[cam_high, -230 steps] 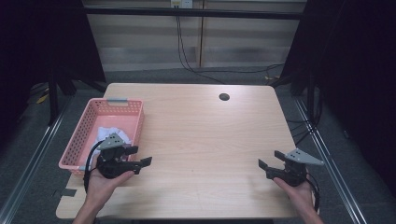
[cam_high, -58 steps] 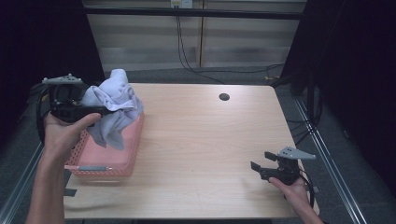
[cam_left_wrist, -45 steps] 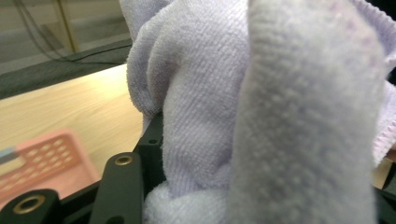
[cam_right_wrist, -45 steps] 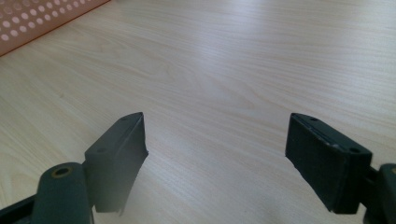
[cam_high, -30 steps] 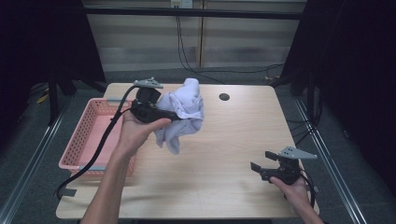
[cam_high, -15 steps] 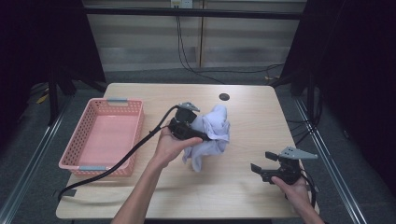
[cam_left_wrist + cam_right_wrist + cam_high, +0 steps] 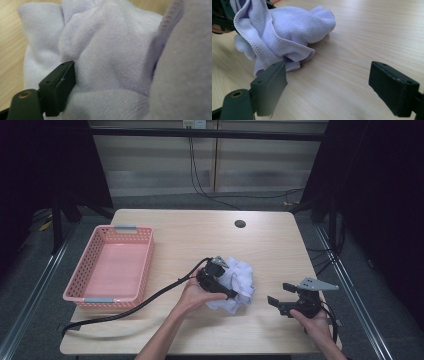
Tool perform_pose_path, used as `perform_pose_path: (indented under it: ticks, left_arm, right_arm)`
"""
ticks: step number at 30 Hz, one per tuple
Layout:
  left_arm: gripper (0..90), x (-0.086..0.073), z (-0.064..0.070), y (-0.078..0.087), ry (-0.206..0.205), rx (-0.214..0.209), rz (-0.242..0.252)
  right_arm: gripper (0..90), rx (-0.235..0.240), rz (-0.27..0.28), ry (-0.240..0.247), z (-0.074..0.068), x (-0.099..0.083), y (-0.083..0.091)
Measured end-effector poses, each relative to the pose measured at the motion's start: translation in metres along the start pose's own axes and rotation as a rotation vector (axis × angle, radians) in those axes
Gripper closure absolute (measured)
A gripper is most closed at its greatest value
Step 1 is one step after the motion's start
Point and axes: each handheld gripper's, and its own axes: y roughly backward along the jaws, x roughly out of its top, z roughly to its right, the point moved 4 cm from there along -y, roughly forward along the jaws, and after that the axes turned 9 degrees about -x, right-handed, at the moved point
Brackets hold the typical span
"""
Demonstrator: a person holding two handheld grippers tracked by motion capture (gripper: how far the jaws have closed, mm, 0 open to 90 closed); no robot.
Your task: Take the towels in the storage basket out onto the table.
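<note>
We see the white cloth [image 7: 235, 285] bunched on the surface [image 7: 200, 235], well to the right of the pink basket [image 7: 112, 267]. Our left hand-held gripper [image 7: 222, 287] is clamped into its folds. Our right hand-held gripper [image 7: 280, 301] rests just right of the cloth, jaws spread wide, holding nothing.

Light wooden table [image 7: 190, 235], pink basket [image 7: 112, 270] at left, crumpled white towel [image 7: 237, 285]

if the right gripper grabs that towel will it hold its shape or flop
Probably flop: the towel lies crumpled in soft folds on the table. Its looped pile looks grippy, so slipping seems unlikely. It likely drags rather than rolls.
</note>
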Motion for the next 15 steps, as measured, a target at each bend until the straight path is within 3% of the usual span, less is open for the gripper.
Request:
perform_pose_path:
  ticks: [8, 11, 13, 14, 15]
  left_arm:
    - [15.7, 0.007, 0.019, 0.028, -0.01, -0.01, -0.003]
    - [15.7, 0.009, 0.026, 0.04, -0.035, -0.005, -0.003]
    - [15.7, 0.008, 0.029, 0.045, -0.031, -0.019, 0.023]
    - [15.7, 0.006, 0.031, 0.053, -0.034, -0.054, 0.046]
    - [15.8, 0.002, 0.034, 0.063, -0.039, -0.059, 0.069]
  right_arm:
    - [14.5, 0.01, 0.004, -0.005, -0.003, 0.001, 0.001]
    - [16.4, 0.029, 0.004, -0.006, -0.008, 0.003, 0.003]
    - [24.2, 0.08, -0.002, -0.006, -0.012, 0.006, 0.005]
    - [24.2, 0.08, -0.002, -0.006, -0.012, 0.006, 0.005]
    - [24.2, 0.11, -0.001, -0.009, -0.019, 0.009, 0.008]
